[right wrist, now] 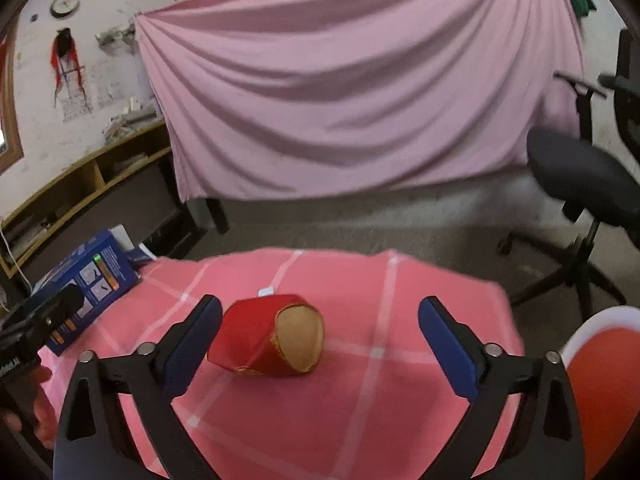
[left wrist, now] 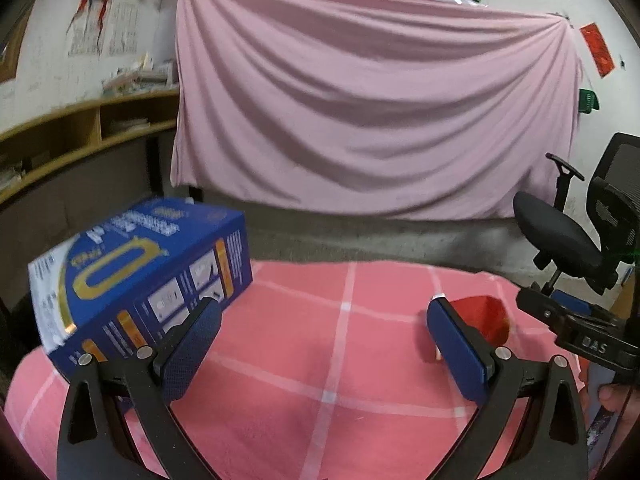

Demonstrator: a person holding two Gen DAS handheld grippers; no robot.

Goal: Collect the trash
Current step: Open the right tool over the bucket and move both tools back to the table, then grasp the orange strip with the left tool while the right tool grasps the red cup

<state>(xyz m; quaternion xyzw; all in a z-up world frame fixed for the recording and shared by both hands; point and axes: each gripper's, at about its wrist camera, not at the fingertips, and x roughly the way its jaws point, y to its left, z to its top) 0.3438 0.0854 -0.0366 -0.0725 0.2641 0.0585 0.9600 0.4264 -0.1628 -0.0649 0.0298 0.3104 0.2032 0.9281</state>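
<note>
Both sets of tongs, right tongs (right wrist: 320, 336) and left tongs (left wrist: 324, 340), are seen spread wide, nothing pinched. The crushed red paper cup (right wrist: 266, 336) lies on its side on the table (right wrist: 400, 400), just beside the right tongs' left pad. It is judged light and easily crumpled (already dented), best taken gently across its flattened sides.

Box (left wrist: 140, 280) left of cup (right wrist: 268, 334) — on table (right wrist: 400, 320)

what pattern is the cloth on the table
Pink-red tablecloth with a grid of thin white lines, forming large checks; it shows best in the right wrist view.
</note>
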